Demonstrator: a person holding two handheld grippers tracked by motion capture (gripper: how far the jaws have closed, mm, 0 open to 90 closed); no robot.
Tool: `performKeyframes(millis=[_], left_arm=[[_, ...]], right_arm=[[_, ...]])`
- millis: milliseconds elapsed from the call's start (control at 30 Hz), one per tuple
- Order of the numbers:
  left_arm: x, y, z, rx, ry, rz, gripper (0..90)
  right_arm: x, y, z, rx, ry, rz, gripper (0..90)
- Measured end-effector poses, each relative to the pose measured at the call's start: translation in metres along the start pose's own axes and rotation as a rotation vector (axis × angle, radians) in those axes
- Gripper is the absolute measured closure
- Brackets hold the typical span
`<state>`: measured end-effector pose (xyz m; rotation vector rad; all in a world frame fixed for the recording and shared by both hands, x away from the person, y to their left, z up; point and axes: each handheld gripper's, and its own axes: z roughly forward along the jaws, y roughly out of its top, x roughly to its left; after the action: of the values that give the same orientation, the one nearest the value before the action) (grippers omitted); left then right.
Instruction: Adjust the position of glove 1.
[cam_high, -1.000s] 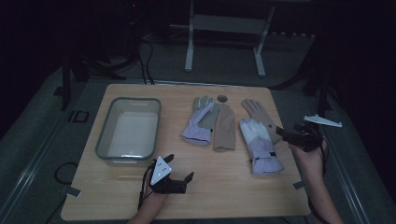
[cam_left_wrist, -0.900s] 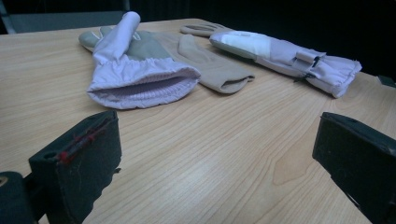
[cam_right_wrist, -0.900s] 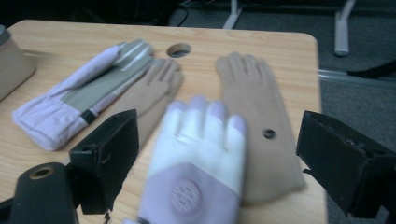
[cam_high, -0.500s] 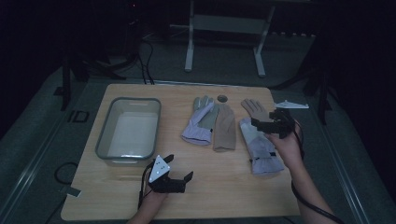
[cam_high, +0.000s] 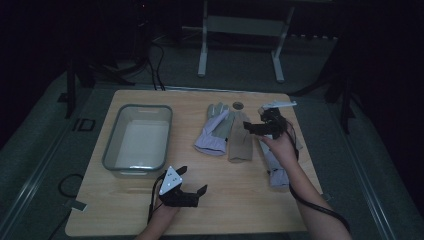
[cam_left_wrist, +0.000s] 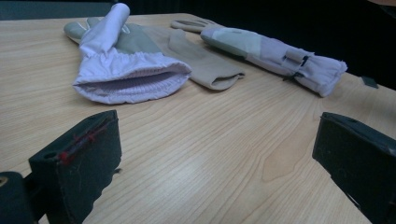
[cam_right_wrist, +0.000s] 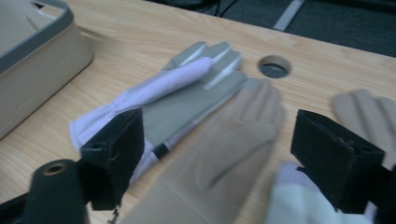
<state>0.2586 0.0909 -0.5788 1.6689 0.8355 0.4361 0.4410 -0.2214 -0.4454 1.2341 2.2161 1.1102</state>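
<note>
Fingers spread wide on the right gripper, just closing slightly with nothing between them, hover over the tan glove lying on the surface between two lavender gloves. It might snag both overlapping gloves. Left gripper rests open.

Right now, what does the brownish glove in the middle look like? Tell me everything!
The tan glove is plain soft cloth, beige all over, with no trim. It lies flat on the wooden table, fingers pointing away from the person, open cuff toward them. The lilac and grey glove lies against its left edge. In the right gripper view the right gripper hovers above it, jaws wide apart, not gripping it.
</note>
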Motion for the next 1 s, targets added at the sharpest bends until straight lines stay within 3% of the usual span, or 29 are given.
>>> performKeyframes(millis=[267,500,633,867,1000], left_arm=[[0.0,0.0,0.0,0.008,-0.001,0.008,1.5],[-0.001,0.001,0.001,0.024,-0.006,0.019,1.5],[-0.001,0.001,0.001,0.022,-0.011,0.017,1.5],[-0.001,0.001,0.001,0.027,-0.012,0.016,1.5],[0.0,0.001,0.002,0.03,-0.01,0.009,1.5]], right_arm=[[0.026,0.013,0.038,0.021,0.033,-0.003,24.3],[0.047,0.02,0.075,0.073,0.047,-0.016,27.2],[0.051,0.02,0.094,0.099,0.058,0.001,29.6],[0.054,0.016,0.124,0.166,0.03,-0.005,27.9],[0.055,0.004,0.15,0.219,0.006,-0.001,28.8]])
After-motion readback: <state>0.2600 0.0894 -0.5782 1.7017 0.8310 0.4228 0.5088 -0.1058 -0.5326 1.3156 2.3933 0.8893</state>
